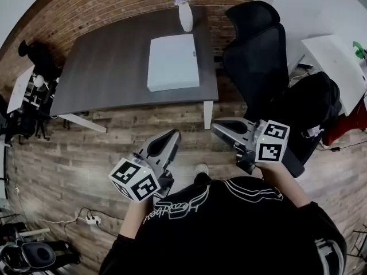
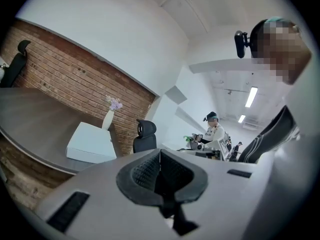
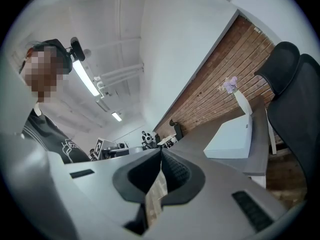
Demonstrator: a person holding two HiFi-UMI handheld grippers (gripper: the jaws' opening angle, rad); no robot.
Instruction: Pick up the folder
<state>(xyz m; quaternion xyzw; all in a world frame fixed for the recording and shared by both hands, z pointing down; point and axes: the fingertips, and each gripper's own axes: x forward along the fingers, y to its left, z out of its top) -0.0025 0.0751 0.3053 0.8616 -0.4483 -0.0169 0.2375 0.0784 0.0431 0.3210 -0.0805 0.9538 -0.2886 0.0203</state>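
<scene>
A thick white folder [image 1: 173, 62] lies flat on the dark grey table [image 1: 109, 67], near its right end; it also shows in the left gripper view [image 2: 90, 143] and the right gripper view [image 3: 231, 138]. My left gripper [image 1: 174, 134] hangs over the wooden floor, short of the table's near edge, with its jaws shut and nothing between them. My right gripper [image 1: 217, 126] is level with it further right, close to the table's white leg [image 1: 209, 114], also shut and empty. Both point toward the table.
A white vase [image 1: 186, 15] with lilac flowers stands at the table's far edge, just behind the folder. A black office chair [image 1: 261, 50] stands right of the table. A white desk [image 1: 335, 62] is at far right. A brick wall [image 1: 103, 4] backs the table.
</scene>
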